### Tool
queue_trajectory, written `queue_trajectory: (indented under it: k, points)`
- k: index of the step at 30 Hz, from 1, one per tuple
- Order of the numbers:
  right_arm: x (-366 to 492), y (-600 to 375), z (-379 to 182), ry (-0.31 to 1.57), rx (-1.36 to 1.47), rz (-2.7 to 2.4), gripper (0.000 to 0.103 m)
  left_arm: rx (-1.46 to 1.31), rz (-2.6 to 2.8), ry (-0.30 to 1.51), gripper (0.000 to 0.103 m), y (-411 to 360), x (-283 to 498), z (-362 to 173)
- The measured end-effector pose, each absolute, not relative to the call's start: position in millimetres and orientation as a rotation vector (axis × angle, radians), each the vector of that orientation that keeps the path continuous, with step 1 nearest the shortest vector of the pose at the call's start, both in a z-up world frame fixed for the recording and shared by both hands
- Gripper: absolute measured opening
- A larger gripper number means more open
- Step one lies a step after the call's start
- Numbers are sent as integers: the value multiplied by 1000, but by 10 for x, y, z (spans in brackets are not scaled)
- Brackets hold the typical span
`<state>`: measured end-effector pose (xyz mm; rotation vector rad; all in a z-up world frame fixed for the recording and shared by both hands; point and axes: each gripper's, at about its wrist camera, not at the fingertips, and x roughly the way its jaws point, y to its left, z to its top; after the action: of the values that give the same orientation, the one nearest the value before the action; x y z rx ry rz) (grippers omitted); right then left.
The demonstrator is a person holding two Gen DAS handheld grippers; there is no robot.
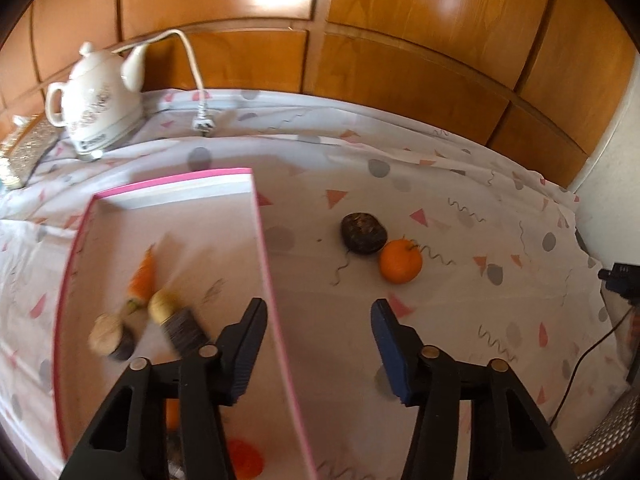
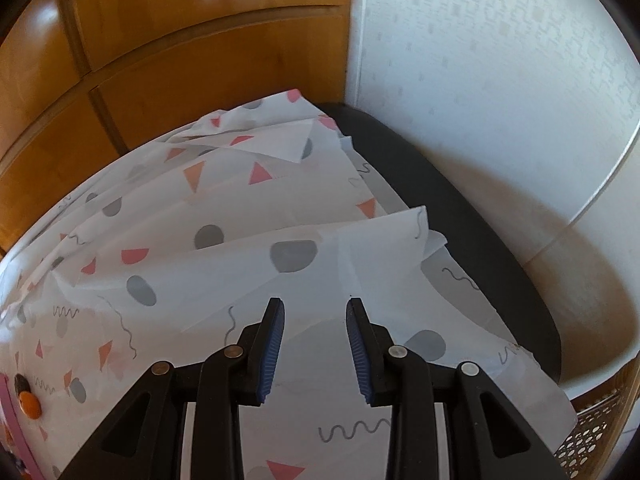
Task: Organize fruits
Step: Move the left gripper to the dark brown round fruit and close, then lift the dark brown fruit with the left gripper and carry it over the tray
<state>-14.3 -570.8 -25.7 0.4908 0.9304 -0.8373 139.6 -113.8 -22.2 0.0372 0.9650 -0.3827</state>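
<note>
A pink-rimmed white box (image 1: 262, 240) lies on the patterned cloth at the left. Inside it are a carrot (image 1: 143, 276), a potato (image 1: 162, 305), a pale round vegetable (image 1: 106, 334) and a dark one (image 1: 186, 330), all blurred. An orange (image 1: 400, 261) and a dark round fruit (image 1: 363, 233) touch each other on the cloth to the right of the box. My left gripper (image 1: 318, 308) is open and empty, straddling the box's right wall. My right gripper (image 2: 316, 308) is open and empty over bare cloth. The orange (image 2: 30, 405) and dark fruit (image 2: 20, 383) show small at its far left.
A white teapot (image 1: 98, 100) with a cord and plug (image 1: 204, 122) stands at the back left by a glittery box (image 1: 24, 152). Wooden panels close the back. The table's dark edge (image 2: 460, 216) and a white wall (image 2: 500, 80) lie to the right.
</note>
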Motion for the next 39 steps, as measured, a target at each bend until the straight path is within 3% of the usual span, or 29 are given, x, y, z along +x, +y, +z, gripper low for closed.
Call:
queue_trajectory:
  k: [5, 24, 39]
  points:
    - [-178, -5748, -249, 920, 514, -842, 32, 21, -424, 1028, 45, -1365, 1680, -299]
    - [-206, -5788, -266, 911, 546, -834, 32, -115, -363, 1252, 46, -1865, 2531, -767]
    - [-231, -5834, -289, 910, 563, -844, 32, -65, -364, 1151, 44, -1719, 2423, -648]
